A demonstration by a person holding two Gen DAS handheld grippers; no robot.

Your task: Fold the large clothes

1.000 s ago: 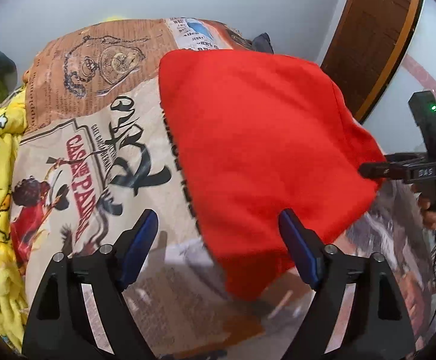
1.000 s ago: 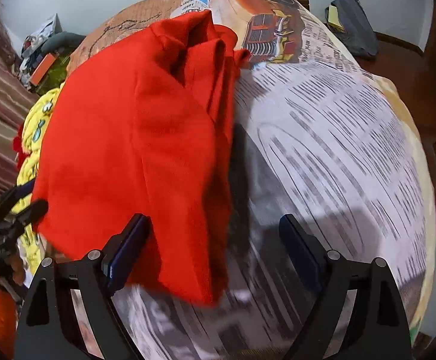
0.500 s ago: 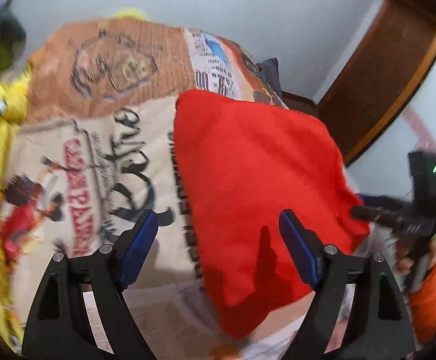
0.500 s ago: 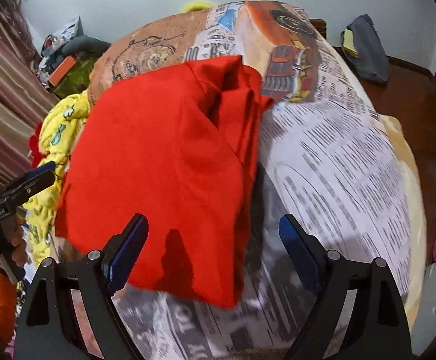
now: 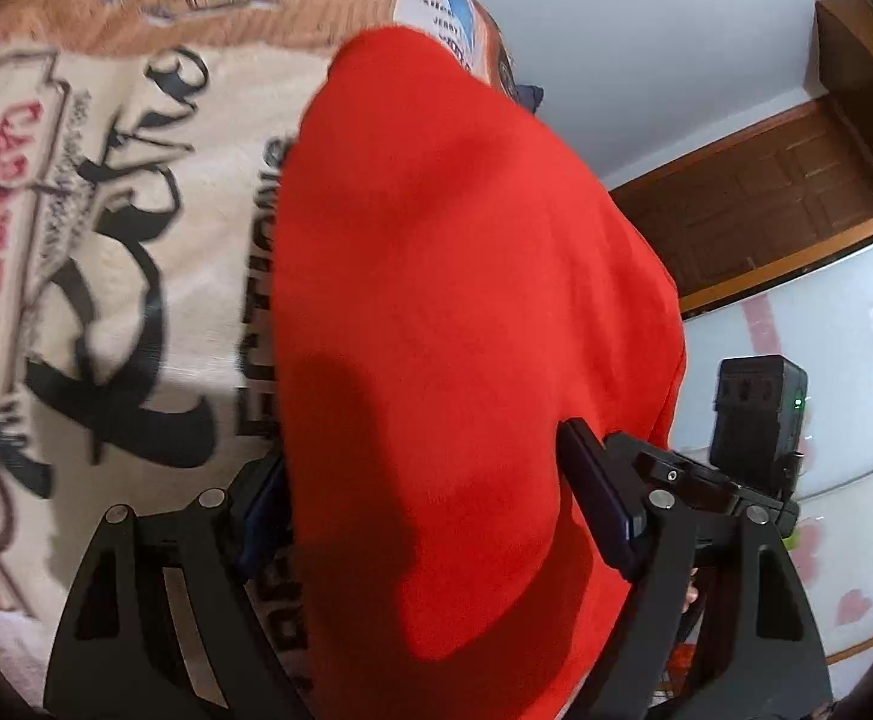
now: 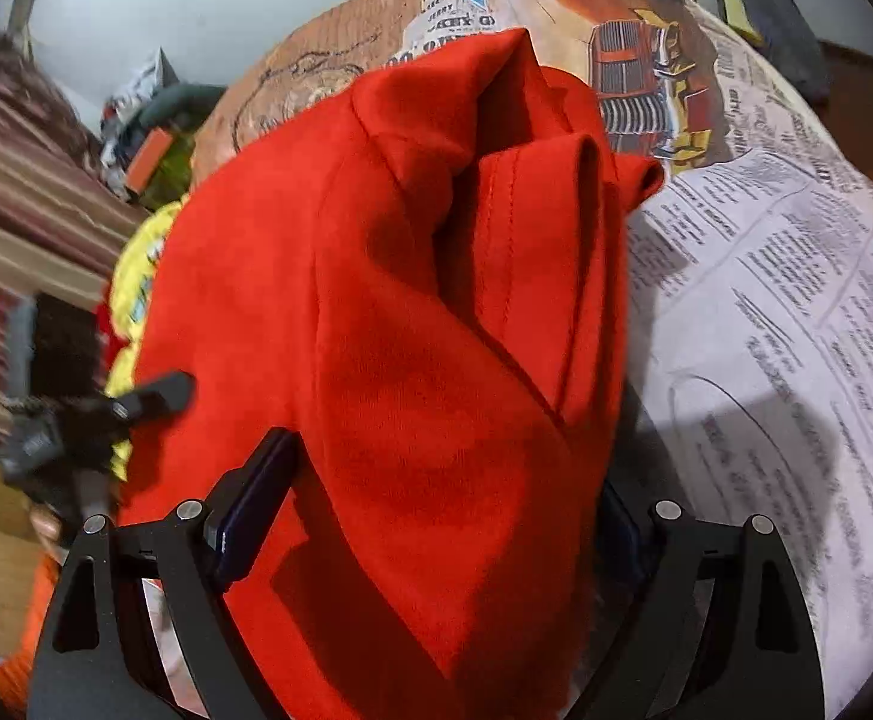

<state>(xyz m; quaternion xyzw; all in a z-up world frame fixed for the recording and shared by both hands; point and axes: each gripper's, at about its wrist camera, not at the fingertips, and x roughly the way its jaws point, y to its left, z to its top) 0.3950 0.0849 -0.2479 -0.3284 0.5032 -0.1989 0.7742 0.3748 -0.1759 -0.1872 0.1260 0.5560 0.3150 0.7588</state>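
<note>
A large red garment (image 5: 460, 312) lies on a bed with a printed newspaper-style cover (image 5: 106, 228). In the left wrist view my left gripper (image 5: 436, 516) is open, and the near edge of the red cloth lies between its wide-apart fingers. In the right wrist view the garment (image 6: 412, 312) shows folds and a stitched hem at its right side. My right gripper (image 6: 436, 516) is open with the cloth's near edge between its fingers. The right gripper shows in the left wrist view (image 5: 754, 450), the left gripper in the right wrist view (image 6: 76, 420).
The printed bed cover (image 6: 796, 300) spreads right of the garment. A yellow patterned cloth (image 6: 136, 276) lies at the bed's left side. A dark garment (image 6: 778, 18) sits beyond the bed. A brown wooden door (image 5: 766, 198) stands by the wall.
Both grippers have moved forward and down onto the near edge of the red garment, which now lies between their open fingers. The two grippers have come closer together.
</note>
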